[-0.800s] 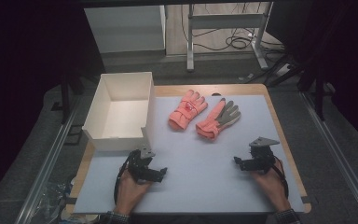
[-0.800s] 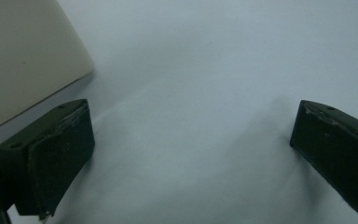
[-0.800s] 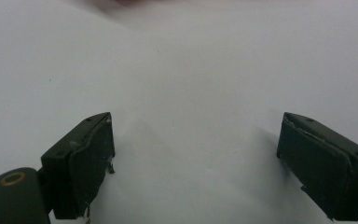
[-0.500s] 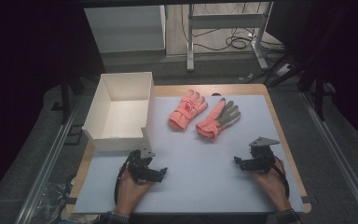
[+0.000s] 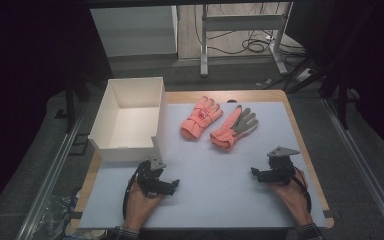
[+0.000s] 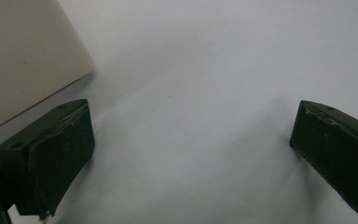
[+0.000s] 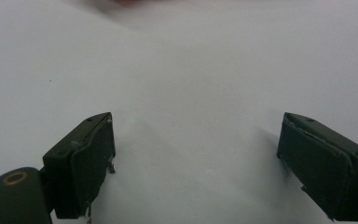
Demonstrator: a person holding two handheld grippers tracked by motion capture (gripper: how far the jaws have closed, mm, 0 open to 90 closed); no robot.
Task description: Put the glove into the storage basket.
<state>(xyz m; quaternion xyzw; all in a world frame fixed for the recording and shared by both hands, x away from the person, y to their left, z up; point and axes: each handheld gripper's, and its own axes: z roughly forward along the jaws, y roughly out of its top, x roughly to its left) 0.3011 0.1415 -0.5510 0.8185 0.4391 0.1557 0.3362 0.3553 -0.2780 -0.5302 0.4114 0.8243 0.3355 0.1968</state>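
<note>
step: reach for gloves | left gripper (image 5: 169,186): jaws wide, empty, beside box (image 5: 111,110) | right gripper (image 5: 258,175): jaws wide, empty | gloves (image 5: 219,122): mid-table, right of box, probably just touching | tip: pinch one cuff, avoid dragging its neighbour

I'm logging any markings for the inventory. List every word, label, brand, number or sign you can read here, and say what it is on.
None can be read.
Left pink glove: a small dark mark on the strap, too small and blurred to read.
Right pink glove: grey palm, no text visible.
White box: plain walls.
White table mat: unmarked.
</note>
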